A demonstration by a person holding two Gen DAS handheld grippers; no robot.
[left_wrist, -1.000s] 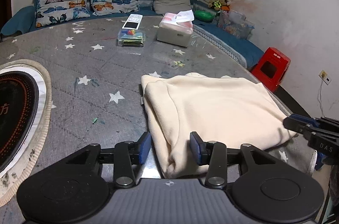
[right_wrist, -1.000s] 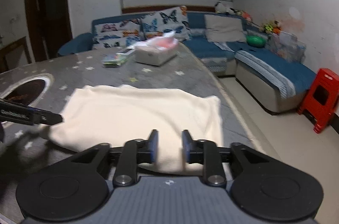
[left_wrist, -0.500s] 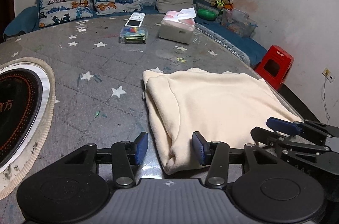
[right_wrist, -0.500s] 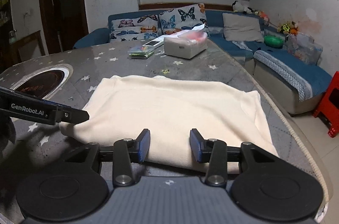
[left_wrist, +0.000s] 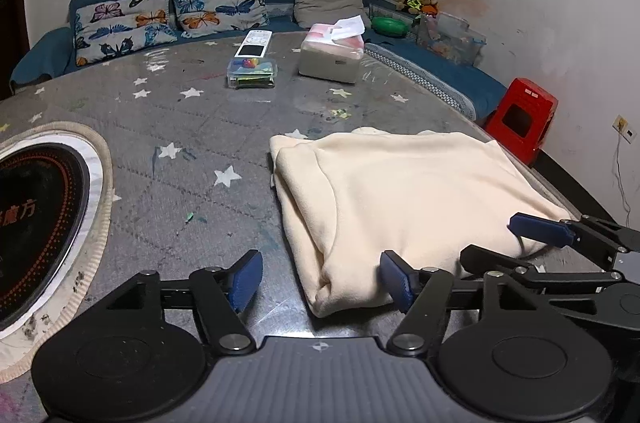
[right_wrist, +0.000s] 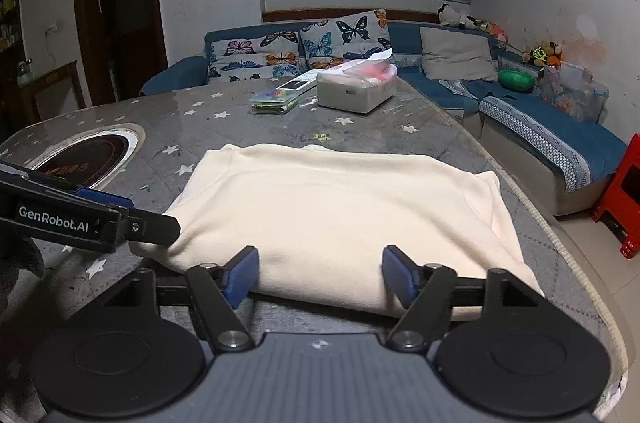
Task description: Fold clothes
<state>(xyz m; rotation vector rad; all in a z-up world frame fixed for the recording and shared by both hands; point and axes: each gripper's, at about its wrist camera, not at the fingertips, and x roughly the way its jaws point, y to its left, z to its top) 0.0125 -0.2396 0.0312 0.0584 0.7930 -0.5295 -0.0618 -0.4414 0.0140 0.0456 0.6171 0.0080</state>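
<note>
Star-patterned grey table [left_wrist: 192, 127], blue sofa [right_wrist: 540, 127], possibly worn

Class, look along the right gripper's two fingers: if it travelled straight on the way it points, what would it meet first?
Most likely the near folded edge of the cream garment, which already lies between the right gripper's open fingers.
</note>
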